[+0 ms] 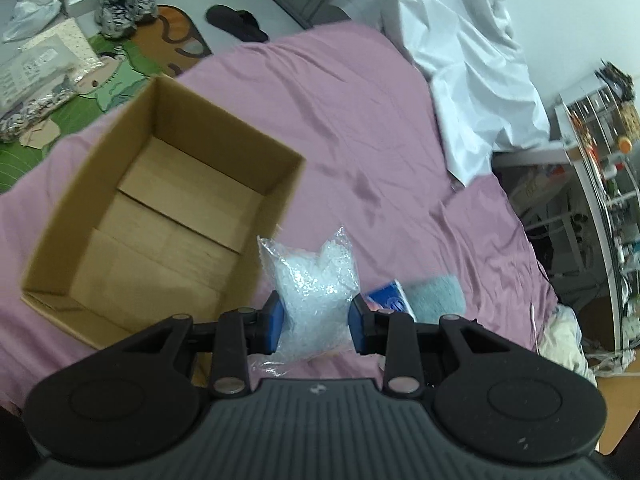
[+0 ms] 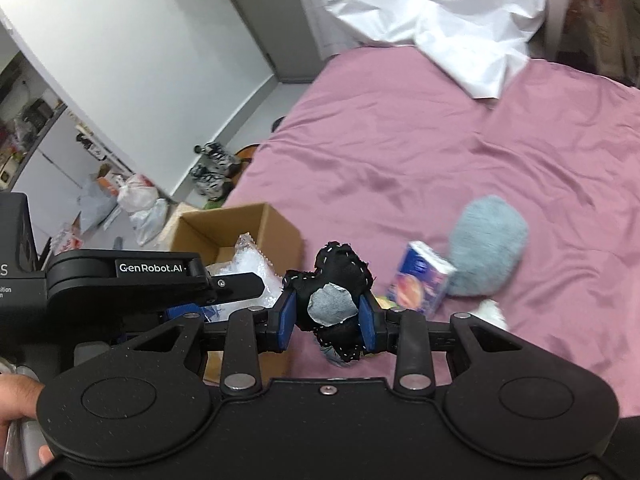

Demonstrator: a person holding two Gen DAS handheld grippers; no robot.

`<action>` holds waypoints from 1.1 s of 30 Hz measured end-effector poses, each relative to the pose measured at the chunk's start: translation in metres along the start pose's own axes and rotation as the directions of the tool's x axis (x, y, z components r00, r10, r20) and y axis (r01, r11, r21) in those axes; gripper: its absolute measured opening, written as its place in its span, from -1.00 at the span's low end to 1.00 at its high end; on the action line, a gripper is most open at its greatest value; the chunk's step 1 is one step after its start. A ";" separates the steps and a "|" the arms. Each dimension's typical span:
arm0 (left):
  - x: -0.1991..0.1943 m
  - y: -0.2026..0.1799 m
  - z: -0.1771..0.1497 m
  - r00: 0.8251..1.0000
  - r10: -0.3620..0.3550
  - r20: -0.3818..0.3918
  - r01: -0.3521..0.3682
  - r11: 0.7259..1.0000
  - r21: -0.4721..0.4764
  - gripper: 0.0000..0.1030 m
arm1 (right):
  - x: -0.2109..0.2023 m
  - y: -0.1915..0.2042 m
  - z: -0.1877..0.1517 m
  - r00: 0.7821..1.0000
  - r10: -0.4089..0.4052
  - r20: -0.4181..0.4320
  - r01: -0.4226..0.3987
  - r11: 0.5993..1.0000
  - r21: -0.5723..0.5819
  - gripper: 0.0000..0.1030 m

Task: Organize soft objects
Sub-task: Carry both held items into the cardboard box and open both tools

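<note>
My left gripper [image 1: 316, 322] is shut on a clear bag of white pellets [image 1: 312, 280] and holds it above the pink bed sheet, just right of an open cardboard box [image 1: 160, 216]. The box holds nothing. My right gripper [image 2: 328, 318] is shut on a black stitched soft toy with a grey patch [image 2: 334, 300]. A blue-grey fluffy pad [image 2: 486, 246] and a small blue carton [image 2: 422, 284] lie on the sheet to its right. They also show in the left wrist view: the pad [image 1: 436, 294], the carton [image 1: 390, 300]. The bag [image 2: 248, 268] and box [image 2: 240, 232] show left of the toy.
A white sheet [image 1: 468, 60] is bunched at the bed's far side. A shelf unit [image 1: 600, 200] stands to the right of the bed. Shoes [image 1: 124, 4], a patterned mat and plastic bags lie on the floor to the left. A white fluffy bit [image 2: 492, 314] lies near the pad.
</note>
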State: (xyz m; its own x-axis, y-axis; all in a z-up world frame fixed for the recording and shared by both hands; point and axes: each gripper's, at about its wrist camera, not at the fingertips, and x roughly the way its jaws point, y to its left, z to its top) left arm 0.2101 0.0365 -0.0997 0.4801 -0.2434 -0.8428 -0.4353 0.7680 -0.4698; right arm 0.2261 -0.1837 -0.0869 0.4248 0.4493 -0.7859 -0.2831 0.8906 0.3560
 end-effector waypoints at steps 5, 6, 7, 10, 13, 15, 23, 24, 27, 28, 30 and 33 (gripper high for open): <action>-0.006 0.017 0.017 0.999 0.035 0.025 -0.034 0.999 -0.027 -0.37 | 0.015 0.016 0.008 0.999 0.030 -0.016 -0.030 1.000 -0.006 -0.36; -0.006 0.020 0.020 0.999 0.044 0.029 -0.043 0.998 -0.035 -0.37 | 0.017 0.019 0.009 0.999 0.031 -0.020 -0.031 0.999 -0.007 -0.36; -0.006 0.023 0.023 0.998 0.049 0.032 -0.048 0.998 -0.041 -0.37 | 0.018 0.022 0.010 0.999 0.032 -0.022 -0.032 0.999 -0.009 -0.36; -0.006 0.033 0.033 0.997 0.064 0.042 -0.061 0.996 -0.059 -0.37 | 0.024 0.028 0.015 0.999 0.042 -0.025 -0.042 0.999 -0.010 -0.36; -0.005 0.042 0.042 0.996 0.078 0.048 -0.074 0.994 -0.077 -0.37 | 0.033 0.033 0.019 0.998 0.048 -0.033 -0.048 0.999 -0.006 -0.36; -0.006 0.046 0.047 0.995 0.085 0.053 -0.080 0.993 -0.083 -0.37 | 0.040 0.038 0.021 0.998 0.054 -0.043 -0.054 0.999 -0.005 -0.36; -0.005 0.059 0.065 0.990 0.125 0.063 -0.118 0.988 -0.099 -0.36 | 0.050 0.058 0.035 0.996 0.071 -0.053 -0.073 0.997 -0.025 -0.36; -0.005 0.061 0.066 0.990 0.127 0.062 -0.121 0.987 -0.102 -0.36 | 0.050 0.061 0.037 0.996 0.072 -0.053 -0.073 0.997 -0.028 -0.36; -0.005 0.063 0.070 0.988 0.139 0.067 -0.132 0.986 -0.102 -0.35 | 0.052 0.066 0.041 0.996 0.077 -0.046 -0.079 0.996 -0.038 -0.35; -0.006 0.063 0.071 0.986 0.149 0.073 -0.141 0.985 -0.099 -0.33 | 0.053 0.068 0.042 0.996 0.081 -0.044 -0.082 0.996 -0.038 -0.36; -0.008 0.063 0.072 0.983 0.161 0.087 -0.153 0.984 -0.095 -0.22 | 0.056 0.071 0.044 0.996 0.083 -0.043 -0.085 0.996 -0.036 -0.35; -0.013 0.064 0.072 0.984 0.155 0.088 -0.147 0.985 -0.092 0.00 | 0.061 0.076 0.047 0.995 0.088 -0.044 -0.090 0.995 -0.040 -0.35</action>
State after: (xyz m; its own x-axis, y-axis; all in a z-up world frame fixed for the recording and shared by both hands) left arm 0.2310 0.1310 -0.1000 0.4722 -0.0681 -0.8789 -0.5690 0.7380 -0.3629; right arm 0.2710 -0.0851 -0.0840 0.3599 0.5221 -0.7732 -0.3544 0.8432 0.4043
